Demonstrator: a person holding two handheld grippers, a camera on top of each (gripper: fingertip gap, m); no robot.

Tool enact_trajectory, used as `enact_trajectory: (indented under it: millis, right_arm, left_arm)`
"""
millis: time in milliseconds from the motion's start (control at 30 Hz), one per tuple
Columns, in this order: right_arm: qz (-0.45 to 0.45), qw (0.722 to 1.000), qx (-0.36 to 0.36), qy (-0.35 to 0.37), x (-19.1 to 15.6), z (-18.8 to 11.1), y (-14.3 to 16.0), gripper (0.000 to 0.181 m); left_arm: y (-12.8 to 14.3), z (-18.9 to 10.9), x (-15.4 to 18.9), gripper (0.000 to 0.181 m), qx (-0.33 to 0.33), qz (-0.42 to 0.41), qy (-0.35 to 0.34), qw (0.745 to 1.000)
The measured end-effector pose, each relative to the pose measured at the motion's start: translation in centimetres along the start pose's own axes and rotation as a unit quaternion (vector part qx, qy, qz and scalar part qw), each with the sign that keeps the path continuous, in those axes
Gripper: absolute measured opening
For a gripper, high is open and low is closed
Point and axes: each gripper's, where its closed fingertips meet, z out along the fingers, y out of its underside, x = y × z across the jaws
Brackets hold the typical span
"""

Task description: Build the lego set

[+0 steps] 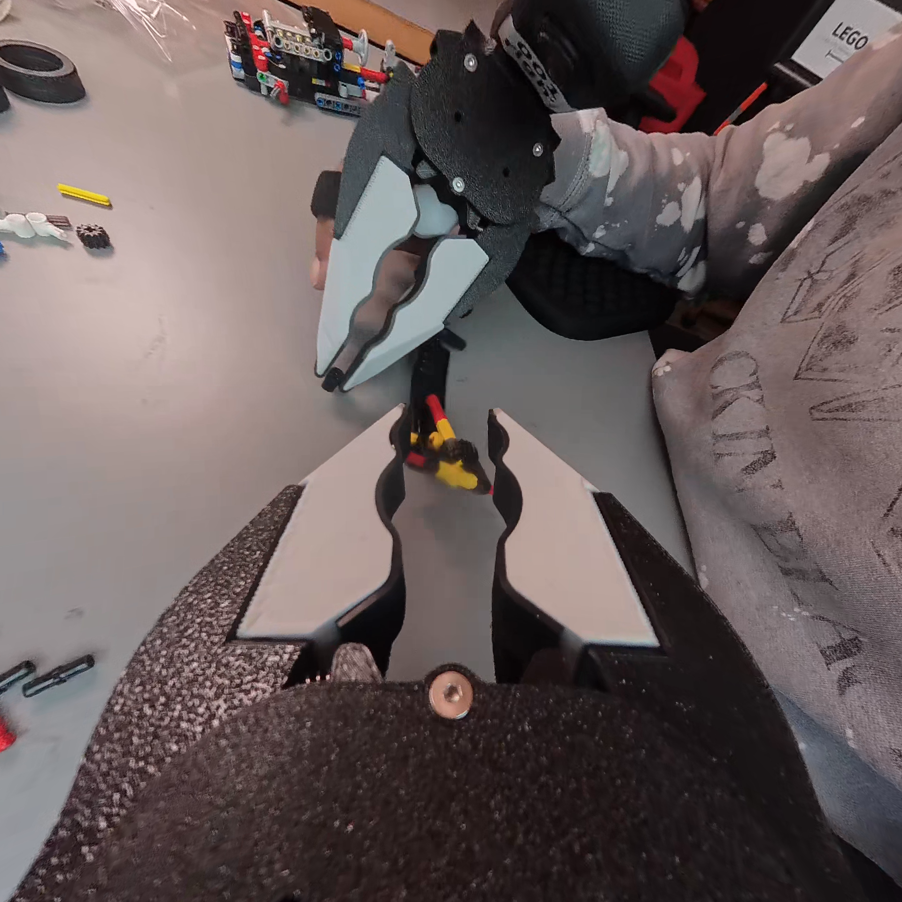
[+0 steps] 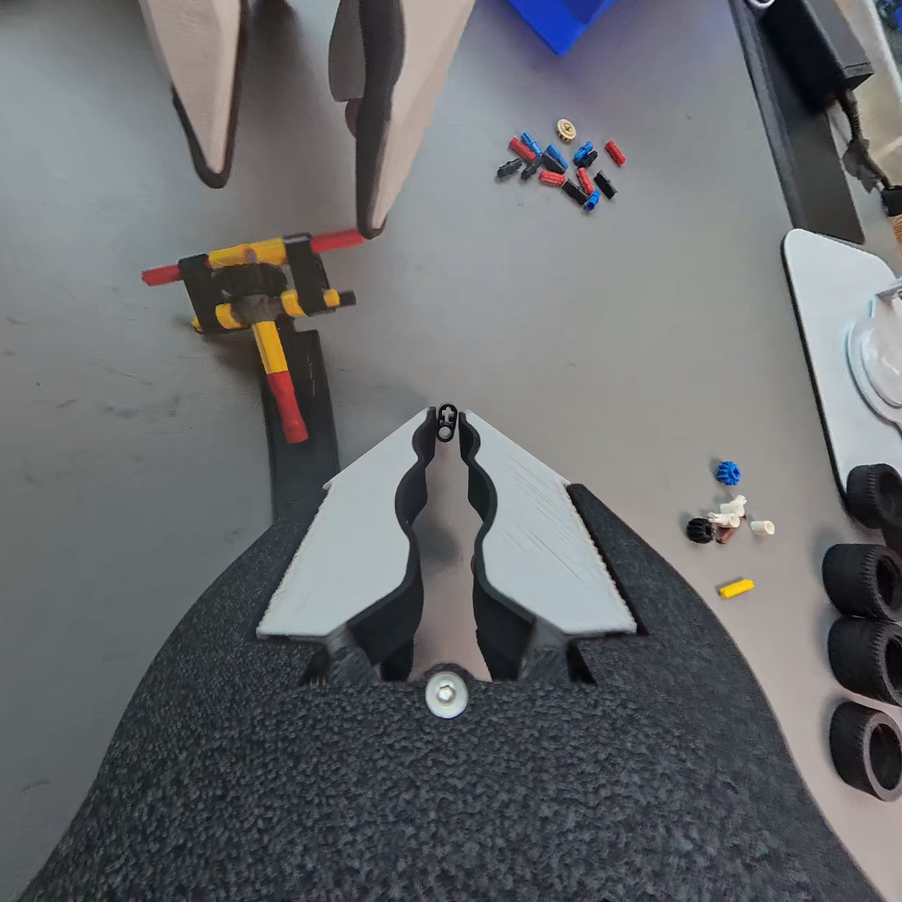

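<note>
right gripper [image 2: 445,423]: fingers pinched onto a small black connector [image 2: 446,422], held only at the very tips, above the table [image 2: 585,341].
left gripper [image 1: 446,415]: jaws apart, nothing between them; one tip sits just beside the sub-assembly [image 2: 254,288], near its red axle end. Whether it touches, can't tell.
sub-assembly: black frame with yellow and red axles, lying flat on the table, left of and beyond the right gripper; nothing clamps it.
main build [image 1: 297,58]: larger chassis, far side of the table, well apart from both grippers.
loose pins [image 2: 561,166]: red, blue, black heap, far right.
small bits [image 2: 727,517]: gears and white pieces, near right; yellow pin [image 2: 736,587] nearer still.
tyres [image 2: 864,659]: stacked at right edge.
risk 1: connector twists or pops out of the tips, since the grip area is tiny and the piece is smooth.
risk 2: pushing the connector on will likely slide the sub-assembly, since the left gripper isn't holding it.
risk 3: hole and axle misalign if the connector is rotated in the grip; forcing it could knock axles loose.
risk 4: a dropped black connector on grey table near the black frame would be hard to re-grab.
risk 5: grippers are close; tips could collide over the sub-assembly.
</note>
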Motion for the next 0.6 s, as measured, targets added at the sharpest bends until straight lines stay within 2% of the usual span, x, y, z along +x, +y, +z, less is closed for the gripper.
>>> enact_trajectory:
  millis: [100, 233, 400, 533, 600]
  right_arm:
    - [0.013, 1.000, 0.010, -0.017, -0.5, 0.2, -0.2, 0.021]
    - [0.047, 0.997, 0.061, -0.031, -0.2, -1.5, -1.5, 0.027]
    - [0.100, 0.989, 0.112, -0.018, 1.8, -4.6, -1.4, 0.024]
    - [0.119, 0.985, 0.124, 0.005, 2.8, -6.0, -0.3, 0.018]
    - [0.121, 0.984, 0.127, 0.006, 2.9, -6.3, -0.2, 0.018]
  left_arm:
    - [0.5, 0.0, -1.7, 0.027, -0.013, -0.002, -0.046, 0.999]
    - [0.7, 0.1, -5.1, 0.022, -0.023, 0.008, -0.145, 0.989]
    - [1.0, 2.8, -5.6, 0.020, -0.077, 0.056, -0.132, 0.987]
    - [1.7, 5.1, -5.7, 0.021, -0.124, 0.049, -0.116, 0.984]
    - [2.1, 5.6, -6.1, 0.013, -0.143, 0.059, -0.130, 0.979]
